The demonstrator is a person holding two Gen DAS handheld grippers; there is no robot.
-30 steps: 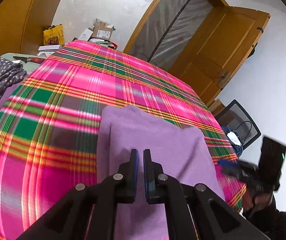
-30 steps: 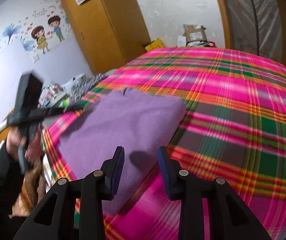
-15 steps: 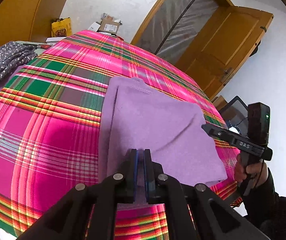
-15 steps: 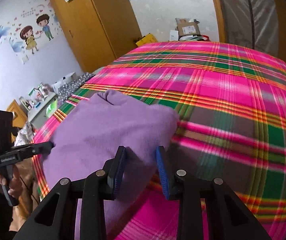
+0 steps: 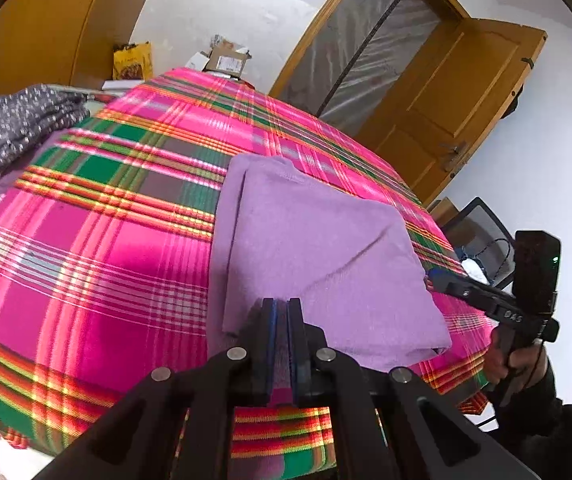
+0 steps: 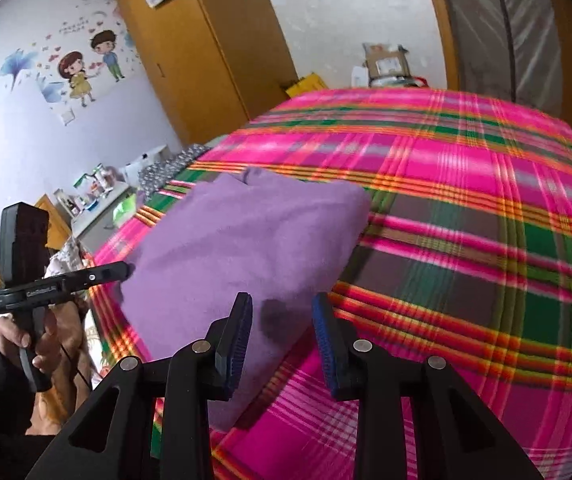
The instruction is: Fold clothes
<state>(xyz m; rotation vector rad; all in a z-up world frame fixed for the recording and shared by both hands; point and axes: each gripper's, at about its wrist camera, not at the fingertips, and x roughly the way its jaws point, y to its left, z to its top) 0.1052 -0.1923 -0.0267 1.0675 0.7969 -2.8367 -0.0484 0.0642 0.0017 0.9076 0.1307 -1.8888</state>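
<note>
Right gripper (image 5: 437,280) body: "DAS" (small); other labels unreadable.

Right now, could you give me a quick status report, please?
Left gripper shut, empty. Right gripper open above sweater edge. Sweater folded on blanket. Nothing in the way.

A pink, green and orange plaid blanket (image 5: 118,240) covers the bed across the frame centre. Upper right: an open wooden door (image 5: 457,108). Top centre: a cardboard box (image 5: 228,60) beside a yellow bag (image 5: 133,61). In the right wrist view, upper left: cartoon wall stickers (image 6: 86,64) next to a wooden wardrobe (image 6: 206,52).
</note>
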